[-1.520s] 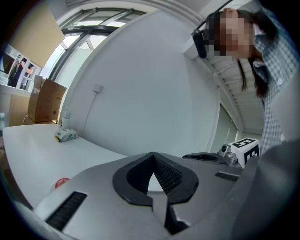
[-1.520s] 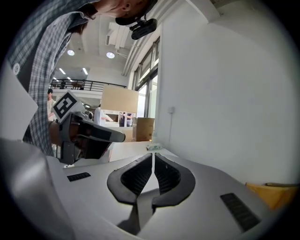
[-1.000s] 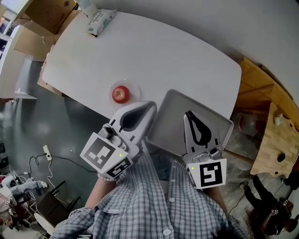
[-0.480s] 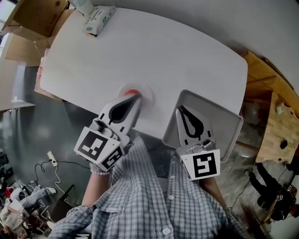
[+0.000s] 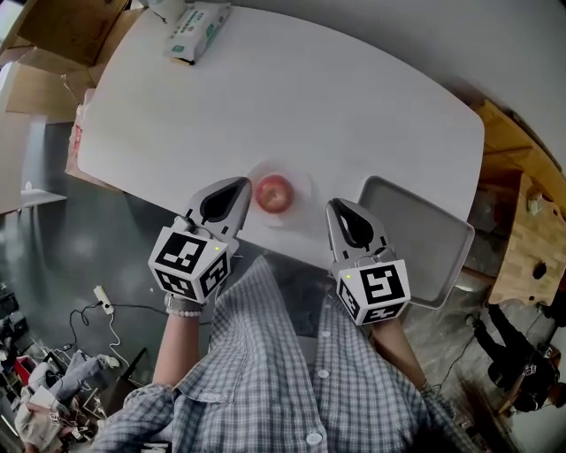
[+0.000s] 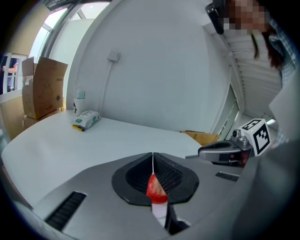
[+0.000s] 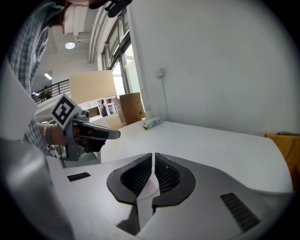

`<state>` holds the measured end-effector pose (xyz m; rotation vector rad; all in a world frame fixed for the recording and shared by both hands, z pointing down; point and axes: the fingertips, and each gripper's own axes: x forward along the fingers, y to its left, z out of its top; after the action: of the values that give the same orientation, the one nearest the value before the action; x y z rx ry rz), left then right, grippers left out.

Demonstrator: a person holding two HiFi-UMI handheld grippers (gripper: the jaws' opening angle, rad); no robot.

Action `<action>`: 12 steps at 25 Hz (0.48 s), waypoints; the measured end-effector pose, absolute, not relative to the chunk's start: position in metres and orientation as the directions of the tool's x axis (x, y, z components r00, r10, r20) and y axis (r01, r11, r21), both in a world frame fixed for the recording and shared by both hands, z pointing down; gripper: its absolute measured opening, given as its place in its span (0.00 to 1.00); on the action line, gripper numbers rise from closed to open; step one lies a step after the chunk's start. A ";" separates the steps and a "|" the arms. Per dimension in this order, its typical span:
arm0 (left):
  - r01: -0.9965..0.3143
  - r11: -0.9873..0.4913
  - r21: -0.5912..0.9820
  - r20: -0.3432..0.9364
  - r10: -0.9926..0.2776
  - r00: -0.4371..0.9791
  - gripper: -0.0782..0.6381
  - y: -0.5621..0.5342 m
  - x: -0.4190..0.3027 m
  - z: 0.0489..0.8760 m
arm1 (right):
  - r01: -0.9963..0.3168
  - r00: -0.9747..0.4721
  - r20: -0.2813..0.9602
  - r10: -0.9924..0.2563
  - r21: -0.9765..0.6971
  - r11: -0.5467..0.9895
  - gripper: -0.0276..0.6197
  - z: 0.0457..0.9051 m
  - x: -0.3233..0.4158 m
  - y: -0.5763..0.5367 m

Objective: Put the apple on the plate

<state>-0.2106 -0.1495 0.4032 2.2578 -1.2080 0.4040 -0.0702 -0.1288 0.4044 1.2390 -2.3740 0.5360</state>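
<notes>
A red apple point(image 5: 274, 192) sits on a small pale plate point(image 5: 303, 186) near the table's front edge. My left gripper point(image 5: 240, 183) is just left of the apple, jaws shut and holding nothing. In the left gripper view a slice of the apple point(image 6: 156, 190) shows below the shut left gripper point(image 6: 153, 157). My right gripper point(image 5: 336, 205) is just right of the plate, also shut and empty. In the right gripper view the right gripper point(image 7: 153, 157) is shut, with a bit of the white plate point(image 7: 149, 187) showing under it.
A grey tray point(image 5: 433, 239) lies at the table's right front corner beside the right gripper. A tissue pack point(image 5: 196, 26) lies at the far left of the white table point(image 5: 292, 106). Cardboard boxes point(image 5: 53, 44) stand beyond the left end, wooden furniture point(image 5: 522, 239) to the right.
The left gripper, which covered the apple half a second ago, has drawn back to its left, so the apple shows on the plate. The right gripper moved off the tray toward the plate.
</notes>
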 end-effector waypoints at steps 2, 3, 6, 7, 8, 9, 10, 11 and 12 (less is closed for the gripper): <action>-0.834 -0.448 0.323 0.526 -0.648 0.551 0.12 -0.149 -0.217 0.419 | -0.843 -0.507 0.552 -0.662 -0.158 0.514 0.09 0.419 -0.073 -0.130; -0.832 -0.445 0.331 0.537 -0.637 0.554 0.12 -0.148 -0.220 0.426 | -0.845 -0.501 0.567 -0.653 -0.160 0.510 0.09 0.426 -0.074 -0.130; -0.831 -0.420 0.364 0.570 -0.605 0.556 0.12 -0.147 -0.227 0.449 | -0.848 -0.493 0.610 -0.621 -0.176 0.500 0.09 0.448 -0.081 -0.130; -0.833 -0.410 0.371 0.585 -0.593 0.553 0.12 -0.146 -0.229 0.457 | -0.848 -0.491 0.625 -0.607 -0.183 0.498 0.09 0.455 -0.083 -0.130; -0.835 -0.403 0.374 0.601 -0.581 0.549 0.12 -0.145 -0.230 0.464 | -0.848 -0.487 0.642 -0.593 -0.183 0.498 0.09 0.462 -0.085 -0.130; -0.838 -0.397 0.375 0.615 -0.570 0.545 0.13 -0.144 -0.231 0.470 | -0.848 -0.478 0.659 -0.581 -0.173 0.501 0.09 0.468 -0.086 -0.129; -0.840 -0.394 0.374 0.628 -0.560 0.541 0.12 -0.143 -0.232 0.476 | -0.848 -0.466 0.677 -0.569 -0.160 0.505 0.09 0.474 -0.087 -0.128; -0.841 -0.390 0.374 0.637 -0.551 0.539 0.13 -0.142 -0.233 0.481 | -0.850 -0.457 0.693 -0.557 -0.155 0.504 0.09 0.479 -0.088 -0.127; -0.841 -0.387 0.378 0.645 -0.541 0.539 0.13 -0.141 -0.233 0.485 | -0.853 -0.452 0.707 -0.544 -0.162 0.497 0.09 0.485 -0.089 -0.126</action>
<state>-0.2329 -0.1407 0.4850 2.0852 -1.1129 0.5557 -0.0889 -0.1260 0.4850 1.1425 -2.1568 0.6857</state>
